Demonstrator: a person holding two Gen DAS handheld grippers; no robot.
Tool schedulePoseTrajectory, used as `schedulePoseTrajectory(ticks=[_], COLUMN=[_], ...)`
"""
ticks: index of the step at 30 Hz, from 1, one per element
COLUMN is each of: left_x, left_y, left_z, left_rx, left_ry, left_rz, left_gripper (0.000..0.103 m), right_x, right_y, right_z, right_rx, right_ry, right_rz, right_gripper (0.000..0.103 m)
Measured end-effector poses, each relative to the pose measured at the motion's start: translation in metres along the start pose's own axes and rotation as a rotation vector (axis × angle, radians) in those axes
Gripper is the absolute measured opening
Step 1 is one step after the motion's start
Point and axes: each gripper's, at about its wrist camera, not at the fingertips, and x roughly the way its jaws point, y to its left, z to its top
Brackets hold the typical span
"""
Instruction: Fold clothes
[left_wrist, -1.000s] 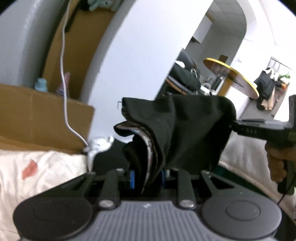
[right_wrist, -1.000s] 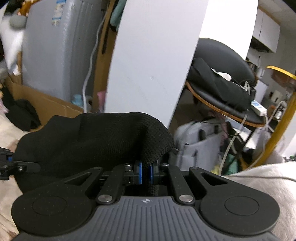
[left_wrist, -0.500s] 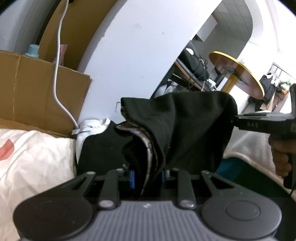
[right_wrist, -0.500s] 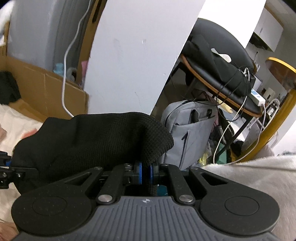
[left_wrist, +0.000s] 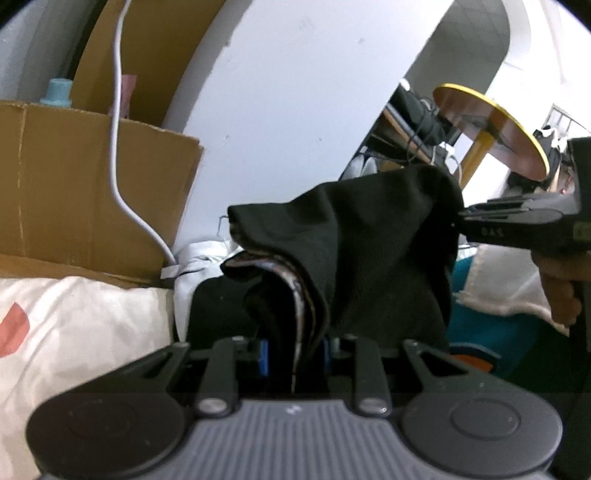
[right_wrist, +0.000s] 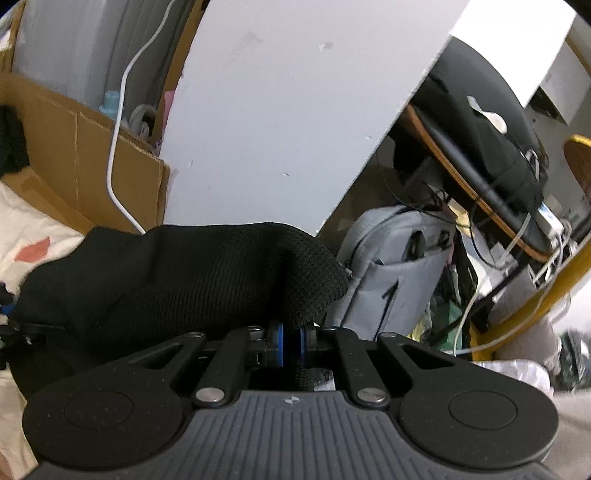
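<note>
Left wrist view: left gripper (left_wrist: 293, 354), jaws pinching a thick bunched fold of the black garment (left_wrist: 369, 258), its patterned inner layers showing at the clamp. The cloth hangs stretched in the air across to the right gripper (left_wrist: 461, 221), which enters from the right edge and bites the far corner, a hand (left_wrist: 561, 288) on its grip. Seen only here: a white printed sheet (left_wrist: 74, 325) at lower left, a teal patch (left_wrist: 491, 332) at lower right, a round yellow-rimmed table (left_wrist: 495, 125) behind. Cardboard box (left_wrist: 85, 192) and white cable (left_wrist: 118, 147) stand left of a white panel (left_wrist: 295, 110). Right wrist view: the right gripper (right_wrist: 291, 341), blue pads pressed nearly together on a thin edge of the black garment (right_wrist: 184, 280), which spreads left toward the other tool, barely visible at the left edge. Seen only here: a grey backpack (right_wrist: 399, 273) just beyond the cloth's corner, tangled wires, and a black seat-like pad (right_wrist: 487, 122) above. The cardboard box (right_wrist: 55, 155), cable and white panel (right_wrist: 295, 110) appear again.
</note>
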Motion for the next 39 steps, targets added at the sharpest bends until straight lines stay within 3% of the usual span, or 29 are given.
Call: schedulePoseTrajectory(ticks=[9,12,18,21,23,25,27,32,39], left_x=[0.035,0.053,0.073,0.068,0.061,0.051,0.039,0.028,0.024], left_y=[0.014,0.022,0.033,0.037,0.035,0.035,0.036,0.041,0.045], left_z=[0.009,0.016,0.023,0.022,0.023,0.027,0.031,0.039,0.046], left_rx=[0.031,-0.037,-0.068,-0.075,-0.056,-0.055,-0.053,-0.054,-0.029], left_ry=[0.061,0.118,0.187,0.195,0.19,0.171,0.131,0.07,0.031], left_rz=[0.054,0.084,0.095,0.11,0.141,0.167,0.2,0.239,0.227], left_gripper=[0.028,0.028,0.033,0.039,0.043,0.049,0.049,0.049,0.049], right_x=[0.059,0.08,0.139,0.151,0.152,0.142,0.129,0.102,0.067], right_y=[0.0,0.004,0.007,-0.001,-0.002,-0.004,-0.009,-0.019,-0.02], right_z=[0.006,0.006,-0.003,-0.003,-0.001,0.005,0.009,0.01,-0.008], right_rx=[0.006,0.017,0.104,0.182,0.183,0.165,0.176,0.18,0.248], right_ry=[0.046,0.057,0.152,0.186,0.189,0.152,0.125,0.069,0.028], right_rz=[0.014,0.021,0.003,0.007,-0.016,-0.071,-0.085,-0.051,0.047], right_gripper=[0.008,0.009,0.01,0.02,0.03,0.048,0.053,0.053,0.053])
